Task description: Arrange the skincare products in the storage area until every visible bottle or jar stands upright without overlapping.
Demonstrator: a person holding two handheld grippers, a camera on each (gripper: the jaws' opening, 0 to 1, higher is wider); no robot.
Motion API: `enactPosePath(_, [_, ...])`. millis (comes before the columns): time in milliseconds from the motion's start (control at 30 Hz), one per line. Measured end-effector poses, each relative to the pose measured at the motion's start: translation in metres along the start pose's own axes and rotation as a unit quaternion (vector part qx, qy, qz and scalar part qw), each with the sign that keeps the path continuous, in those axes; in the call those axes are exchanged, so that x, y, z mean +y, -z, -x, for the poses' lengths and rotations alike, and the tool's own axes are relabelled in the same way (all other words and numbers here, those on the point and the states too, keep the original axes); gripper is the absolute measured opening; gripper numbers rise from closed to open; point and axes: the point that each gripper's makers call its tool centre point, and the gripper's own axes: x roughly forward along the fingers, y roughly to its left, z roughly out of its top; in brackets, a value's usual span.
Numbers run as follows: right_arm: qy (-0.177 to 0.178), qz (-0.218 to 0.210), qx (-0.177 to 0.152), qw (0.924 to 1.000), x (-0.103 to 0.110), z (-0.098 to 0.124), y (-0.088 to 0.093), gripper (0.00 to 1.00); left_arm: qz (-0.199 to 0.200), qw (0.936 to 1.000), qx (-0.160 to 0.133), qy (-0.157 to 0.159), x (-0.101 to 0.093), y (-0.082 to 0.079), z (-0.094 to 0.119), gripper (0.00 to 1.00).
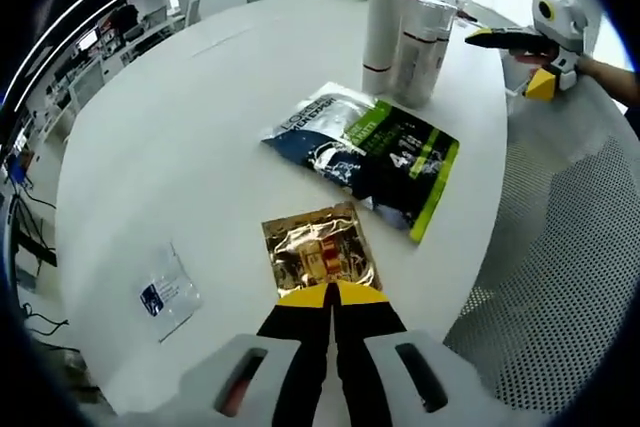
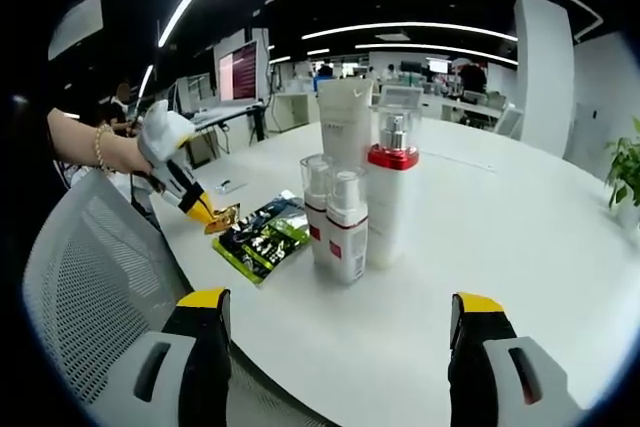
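Four bottles (image 2: 350,202) are seen upright beside the green pouch (image 2: 262,237) on the counter (image 2: 520,247); rigid, tippable, best gripped mid-body. Right gripper (image 2: 335,332) is held apart; left gripper (image 1: 331,299) together near the gold sachet (image 1: 318,252).

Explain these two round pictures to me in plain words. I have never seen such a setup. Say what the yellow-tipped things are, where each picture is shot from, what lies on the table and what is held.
A person holds one two-jaw grasping tool in each hand; a fisheye camera rides on each.

The left gripper view looks down its own left tool, whose jaws are shut on the edge of a gold foil sachet lying on the white round table. Beyond it lie a dark and green pouch and a small clear packet.

The right gripper view looks past its own right tool, jaws wide open and empty, at a cluster of upright skincare bottles. A mesh chair stands at the table's edge.
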Motion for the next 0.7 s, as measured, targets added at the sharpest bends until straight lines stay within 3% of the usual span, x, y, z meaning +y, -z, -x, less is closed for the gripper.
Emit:
enactPosePath(67, [0.0,0.0,0.001,1.0,0.0,0.0,0.0,0.97,-0.012,0.9997,0.021,-0.005,0.003,0.008,0.005,0.01])
enactPosePath(100, [0.0,0.0,0.002,1.0,0.0,0.0,0.001,0.97,-0.047,0.9989,0.005,-0.002,0.004,0.004,0.008,0.02])
enactPosePath(200, [-0.001,0.002,0.003,1.0,0.0,-0.001,0.001,0.96,-0.123,0.9924,0.0,0.011,-0.003,-0.005,0.012,0.24])
enactPosePath(267, [-0.001,0.002,0.004,1.0,0.0,-0.001,0.002,0.96,-0.201,0.9792,0.017,0.02,-0.005,-0.006,0.015,0.33])
enactPosePath(300, [-0.001,0.003,0.005,1.0,0.001,-0.001,0.002,0.96,-0.234,0.9717,0.025,0.023,-0.004,-0.007,0.015,0.34])
enactPosePath(367, [-0.001,0.004,0.006,1.0,0.0,-0.001,0.002,0.96,-0.311,0.9482,0.051,0.038,0.001,-0.009,0.014,0.33])
enactPosePath(433, [0.0,0.004,0.006,1.0,0.0,0.0,0.001,0.96,-0.356,0.931,0.065,0.046,0.0,-0.014,0.011,0.33])
enactPosePath(467, [0.001,0.005,0.006,1.0,0.0,0.0,0.001,0.96,-0.386,0.9176,0.071,0.061,-0.001,-0.017,0.009,0.35])
enactPosePath(500, [0.002,0.004,0.006,1.0,0.0,0.0,0.001,0.96,-0.403,0.9096,0.072,0.071,-0.002,-0.019,0.007,0.37])
enactPosePath(533, [0.002,0.004,0.006,1.0,0.0,0.0,0.001,0.96,-0.426,0.8977,0.074,0.085,-0.007,-0.022,0.005,0.38])
enactPosePath(600, [0.004,0.003,0.005,1.0,-0.001,0.0,0.001,0.96,-0.446,0.8852,0.082,0.104,-0.014,-0.025,0.003,0.42])
enactPosePath(700, [0.005,0.001,0.005,1.0,-0.001,0.0,0.001,0.96,-0.485,0.8582,0.11,0.127,-0.013,-0.023,-0.002,0.51])
